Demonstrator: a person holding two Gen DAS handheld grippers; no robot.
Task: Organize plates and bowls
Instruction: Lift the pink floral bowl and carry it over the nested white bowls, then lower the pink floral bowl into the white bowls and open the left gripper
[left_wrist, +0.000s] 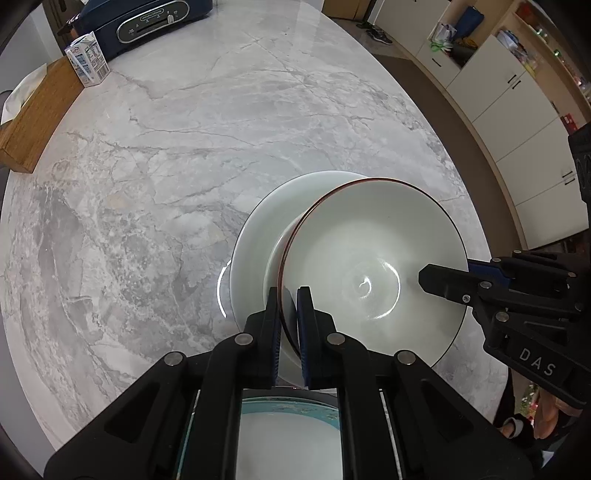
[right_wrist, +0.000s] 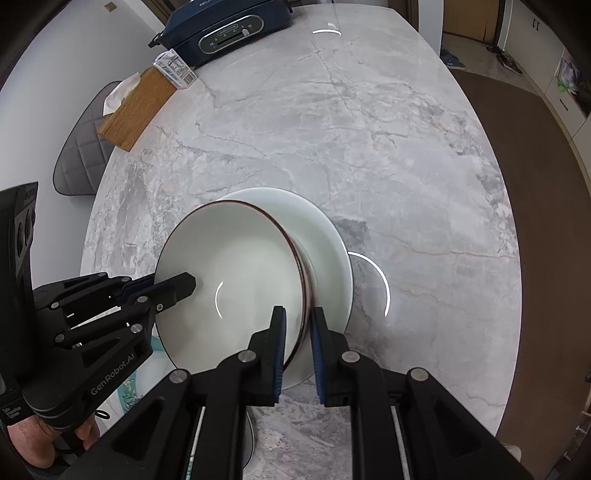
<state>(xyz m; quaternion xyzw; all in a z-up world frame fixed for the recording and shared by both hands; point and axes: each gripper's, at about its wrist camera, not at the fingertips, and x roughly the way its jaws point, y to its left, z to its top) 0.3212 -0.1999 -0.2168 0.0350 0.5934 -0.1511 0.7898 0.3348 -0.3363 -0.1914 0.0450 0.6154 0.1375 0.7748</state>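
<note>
A white plate with a dark rim is held tilted over a plain white plate that lies on the marble table. My left gripper is shut on the near left edge of the dark-rimmed plate. My right gripper is shut on its opposite edge. A plate with a teal patterned rim lies below the left gripper, mostly hidden.
At the far left of the marble table are a wooden tissue box, a small carton and a dark blue appliance. A grey chair stands at the left. White cabinets stand at the right.
</note>
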